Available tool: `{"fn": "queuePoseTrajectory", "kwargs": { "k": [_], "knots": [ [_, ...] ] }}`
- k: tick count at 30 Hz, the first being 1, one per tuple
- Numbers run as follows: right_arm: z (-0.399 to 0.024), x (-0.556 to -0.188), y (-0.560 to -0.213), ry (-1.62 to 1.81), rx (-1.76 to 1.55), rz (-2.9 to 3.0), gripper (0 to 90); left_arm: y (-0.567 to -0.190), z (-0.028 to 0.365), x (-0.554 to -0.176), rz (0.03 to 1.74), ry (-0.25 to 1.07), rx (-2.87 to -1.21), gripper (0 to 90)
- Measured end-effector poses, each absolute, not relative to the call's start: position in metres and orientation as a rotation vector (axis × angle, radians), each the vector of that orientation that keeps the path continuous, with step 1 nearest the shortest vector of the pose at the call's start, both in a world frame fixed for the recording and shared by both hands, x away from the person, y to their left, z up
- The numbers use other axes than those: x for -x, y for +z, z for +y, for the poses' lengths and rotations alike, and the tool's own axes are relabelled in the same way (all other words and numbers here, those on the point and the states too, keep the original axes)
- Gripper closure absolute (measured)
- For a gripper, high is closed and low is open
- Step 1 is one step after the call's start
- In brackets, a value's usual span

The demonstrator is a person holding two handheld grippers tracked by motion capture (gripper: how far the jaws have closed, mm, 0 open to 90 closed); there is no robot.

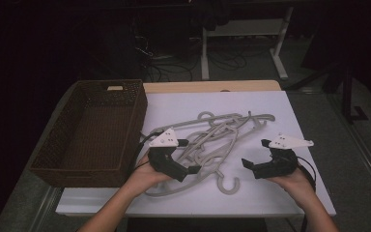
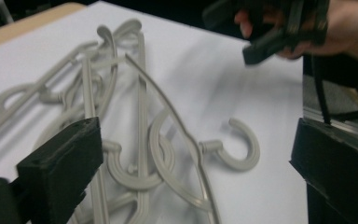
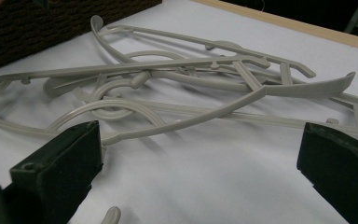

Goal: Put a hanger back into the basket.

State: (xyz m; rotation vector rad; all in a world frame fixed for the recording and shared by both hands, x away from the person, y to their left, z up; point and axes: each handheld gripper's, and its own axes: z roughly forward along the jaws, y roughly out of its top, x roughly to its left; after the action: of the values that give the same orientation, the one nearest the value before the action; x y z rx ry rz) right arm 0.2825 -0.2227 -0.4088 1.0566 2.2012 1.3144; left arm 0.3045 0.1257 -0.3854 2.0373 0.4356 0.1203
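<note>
A tangled heap of several grey plastic hangers lies in the middle of the white tabletop. My left gripper hovers at the heap's near left side, jaws wide open, with hanger bars and a hook lying between and beyond them. My right gripper stands open to the right of the heap, a little apart from it. In the right gripper view the hangers lie just ahead of the gripper, nothing held. In the left gripper view, my left gripper faces the right gripper at the top right.
A dark brown wicker basket stands at the left of the table, its inside bare; its wall shows in the right gripper view. A wooden strip runs along the far edge. Bare white surface lies at the right and front.
</note>
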Motion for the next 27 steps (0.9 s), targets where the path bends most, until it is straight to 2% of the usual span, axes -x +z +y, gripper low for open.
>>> {"fn": "queuePoseTrajectory", "kwargs": {
  "k": [4, 6, 27],
  "knots": [
    [-0.225, -0.284, -0.41, 1.307, -1.067, 2.204, 0.0, -0.398, 0.128, -0.301, 0.46, 0.118, -2.093, 8.3],
    [-0.225, -0.285, -0.411, 1.302, -1.068, 2.206, 0.0, -0.404, 0.129, -0.299, 0.471, 0.115, -2.111, 14.0],
    [-0.22, -0.286, -0.414, 1.285, -1.048, 2.236, 0.0, -0.436, 0.106, -0.286, 0.462, 0.129, -2.35, 35.9]
  ]
}}
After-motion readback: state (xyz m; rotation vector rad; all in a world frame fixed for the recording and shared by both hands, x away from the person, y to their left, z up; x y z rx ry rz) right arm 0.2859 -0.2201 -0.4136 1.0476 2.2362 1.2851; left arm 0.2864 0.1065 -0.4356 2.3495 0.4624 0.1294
